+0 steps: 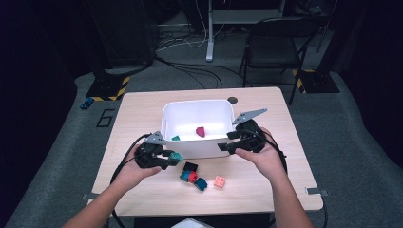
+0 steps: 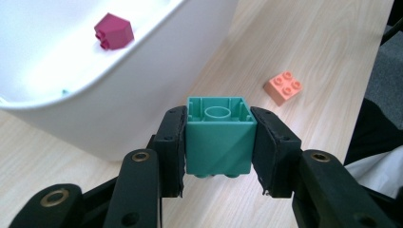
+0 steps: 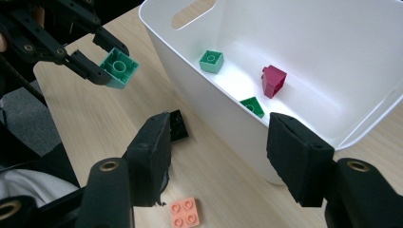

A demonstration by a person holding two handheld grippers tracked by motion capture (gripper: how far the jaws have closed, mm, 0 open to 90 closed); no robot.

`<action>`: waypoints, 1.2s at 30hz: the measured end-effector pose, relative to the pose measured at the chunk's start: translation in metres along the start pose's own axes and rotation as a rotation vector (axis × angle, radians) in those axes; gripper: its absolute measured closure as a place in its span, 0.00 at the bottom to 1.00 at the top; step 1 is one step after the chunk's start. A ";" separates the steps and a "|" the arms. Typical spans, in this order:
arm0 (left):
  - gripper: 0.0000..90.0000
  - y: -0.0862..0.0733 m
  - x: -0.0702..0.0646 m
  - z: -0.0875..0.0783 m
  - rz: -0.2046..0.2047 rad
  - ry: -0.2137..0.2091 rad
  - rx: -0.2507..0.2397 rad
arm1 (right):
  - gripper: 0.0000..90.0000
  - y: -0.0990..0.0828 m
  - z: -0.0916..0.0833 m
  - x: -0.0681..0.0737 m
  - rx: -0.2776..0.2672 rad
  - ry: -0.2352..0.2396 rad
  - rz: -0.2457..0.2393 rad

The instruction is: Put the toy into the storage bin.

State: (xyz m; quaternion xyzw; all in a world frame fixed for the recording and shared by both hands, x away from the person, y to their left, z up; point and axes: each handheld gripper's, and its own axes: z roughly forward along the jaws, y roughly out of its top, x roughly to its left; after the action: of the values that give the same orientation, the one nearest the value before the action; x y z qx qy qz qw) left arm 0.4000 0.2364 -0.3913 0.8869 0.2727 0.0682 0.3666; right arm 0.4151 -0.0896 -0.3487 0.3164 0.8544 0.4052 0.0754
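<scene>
Left gripper (image 2: 218,142) pinches a teal brick (image 2: 218,137) between its pads, just short of the white bin (image 2: 142,109) ahead. Right gripper (image 3: 218,161), jaws spread and empty, straddles the bin's rim. Risk: the brick clips that wall and twists loose.

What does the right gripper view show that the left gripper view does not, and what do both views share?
Right gripper view alone: two green bricks inside the white bin, a black brick on the table, and the right gripper with open jaws.

Left gripper view alone: the hollow underside of the held teal brick seen close, squeezed by the left gripper.

Both: the bin, the dark pink brick, the orange brick, the teal brick.
</scene>
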 end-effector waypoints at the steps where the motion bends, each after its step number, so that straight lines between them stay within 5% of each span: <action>1: 0.65 0.003 0.000 -0.002 0.001 0.000 -0.002 | 0.45 0.000 0.000 0.000 0.000 0.000 0.001; 14: 0.65 0.038 0.003 -0.011 0.032 -0.005 -0.013 | 0.45 0.000 -0.001 -0.001 -0.006 -0.004 -0.001; 36: 0.65 0.090 0.028 0.008 0.021 -0.006 -0.034 | 0.45 -0.002 -0.004 -0.006 -0.013 -0.009 0.010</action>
State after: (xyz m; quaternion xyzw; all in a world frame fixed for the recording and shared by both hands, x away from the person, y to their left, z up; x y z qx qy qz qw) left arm 0.4656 0.1939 -0.3377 0.8836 0.2607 0.0739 0.3818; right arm 0.4175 -0.0971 -0.3486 0.3217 0.8499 0.4097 0.0792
